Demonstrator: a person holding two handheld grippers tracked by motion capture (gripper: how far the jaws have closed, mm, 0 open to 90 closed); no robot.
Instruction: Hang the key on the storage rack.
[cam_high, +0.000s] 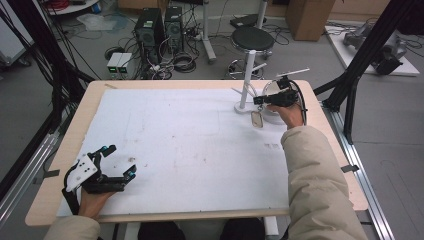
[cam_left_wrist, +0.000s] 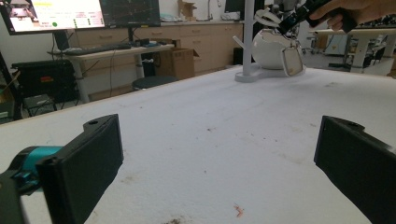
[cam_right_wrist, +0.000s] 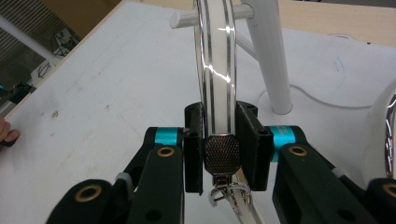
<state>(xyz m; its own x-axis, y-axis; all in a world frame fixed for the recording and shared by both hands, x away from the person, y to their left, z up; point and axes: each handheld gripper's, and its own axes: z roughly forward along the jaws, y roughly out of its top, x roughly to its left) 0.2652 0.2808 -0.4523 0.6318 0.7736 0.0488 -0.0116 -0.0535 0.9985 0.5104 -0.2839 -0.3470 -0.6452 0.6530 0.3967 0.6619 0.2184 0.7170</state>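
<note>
My right gripper (cam_high: 258, 100) is at the far right of the table, by a white peg stand (cam_high: 246, 75) and a round white bag-like object (cam_high: 273, 117). In the right gripper view its jaws (cam_right_wrist: 218, 130) are shut on a white strap with chrome edges (cam_right_wrist: 217, 60); a dark textured clasp (cam_right_wrist: 222, 154) with a silver clip hangs just below. A small framed tag (cam_high: 257, 119) dangles under the gripper. My left gripper (cam_high: 121, 160) rests open and holding nothing at the near left corner. The left gripper view (cam_left_wrist: 217, 154) shows the stand (cam_left_wrist: 247, 42), the white object (cam_left_wrist: 271, 49) and the tag (cam_left_wrist: 292, 62) far off.
A white mat (cam_high: 190, 145) covers most of the wooden table (cam_high: 325, 150). Beyond the far edge stand a black stool (cam_high: 252, 37) and computer towers (cam_high: 150, 30) among cables. Black frame posts (cam_high: 360, 65) rise at the right.
</note>
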